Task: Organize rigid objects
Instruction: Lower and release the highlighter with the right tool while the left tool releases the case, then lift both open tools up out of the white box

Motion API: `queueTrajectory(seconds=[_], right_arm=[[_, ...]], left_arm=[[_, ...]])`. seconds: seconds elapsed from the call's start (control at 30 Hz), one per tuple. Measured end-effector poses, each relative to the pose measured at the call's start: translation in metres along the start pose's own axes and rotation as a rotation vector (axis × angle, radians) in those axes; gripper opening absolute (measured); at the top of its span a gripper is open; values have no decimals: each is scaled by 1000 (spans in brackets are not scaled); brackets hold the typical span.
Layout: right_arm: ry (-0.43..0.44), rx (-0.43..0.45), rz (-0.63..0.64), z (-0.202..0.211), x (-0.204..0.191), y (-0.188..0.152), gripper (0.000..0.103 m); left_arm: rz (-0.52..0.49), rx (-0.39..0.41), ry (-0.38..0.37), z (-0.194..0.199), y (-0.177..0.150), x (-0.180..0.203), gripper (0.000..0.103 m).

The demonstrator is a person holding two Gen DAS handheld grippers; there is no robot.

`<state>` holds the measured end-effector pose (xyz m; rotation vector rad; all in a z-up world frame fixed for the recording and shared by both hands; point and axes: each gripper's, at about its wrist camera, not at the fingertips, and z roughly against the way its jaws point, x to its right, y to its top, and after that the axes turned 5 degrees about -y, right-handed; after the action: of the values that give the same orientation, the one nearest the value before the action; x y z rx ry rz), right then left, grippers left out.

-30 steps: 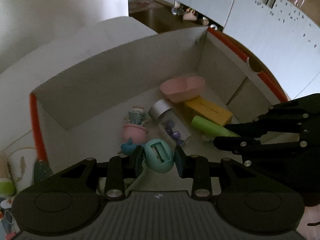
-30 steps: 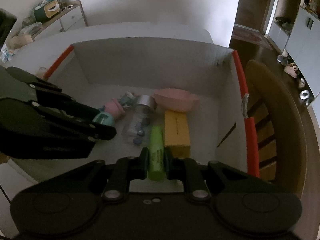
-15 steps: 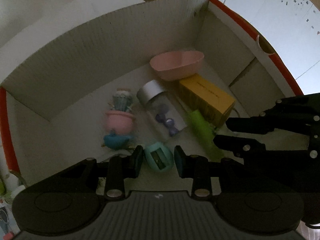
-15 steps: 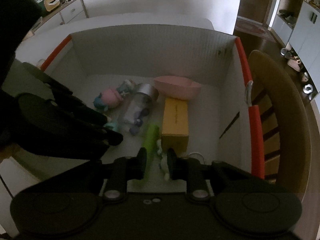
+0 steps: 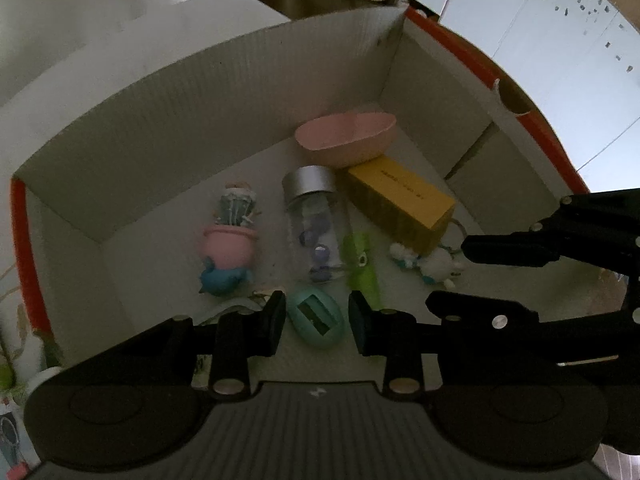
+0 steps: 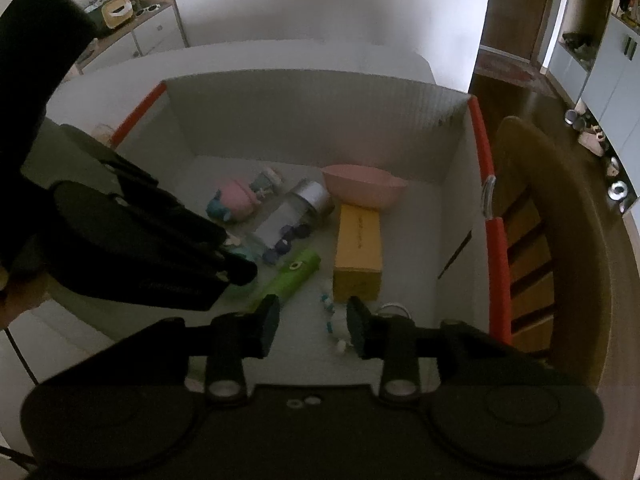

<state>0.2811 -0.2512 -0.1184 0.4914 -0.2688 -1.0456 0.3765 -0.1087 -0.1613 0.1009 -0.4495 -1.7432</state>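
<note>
The teal egg-shaped sharpener [image 5: 316, 316] sits clamped between the pads of the left tool [image 5: 317, 317], which points steeply down into the white cardboard box [image 5: 168, 128] over its near floor. Beside it the right tool [image 6: 312, 322] also tilts down into the box, its jaws opening with nothing pressed between them; the green tube [image 6: 290, 276] lies loose on the box floor just past its left finger, and a small white keychain toy [image 6: 334, 320] lies under the gap. Farther in lie a clear bottle [image 5: 314, 220], a yellow carton [image 5: 400, 204], a pink bowl [image 5: 346, 140] and a cactus figure [image 5: 230, 240].
</note>
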Motion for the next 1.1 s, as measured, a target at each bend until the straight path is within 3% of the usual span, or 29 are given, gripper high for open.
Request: queueTrajectory(seconds=[0.47, 0.67, 0.93, 1.1], right_arm=[[14, 87, 14, 39, -14, 1, 61], [31, 131, 7, 59, -19, 1, 64], [62, 190, -11, 81, -24, -3, 73], [85, 224, -26, 93, -31, -5, 78]], left_arm=[[2, 154, 29, 53, -21, 5, 34], [13, 236, 19, 81, -36, 6, 40], [34, 326, 32, 115, -59, 7, 41], [47, 376, 39, 135, -77, 4, 55]])
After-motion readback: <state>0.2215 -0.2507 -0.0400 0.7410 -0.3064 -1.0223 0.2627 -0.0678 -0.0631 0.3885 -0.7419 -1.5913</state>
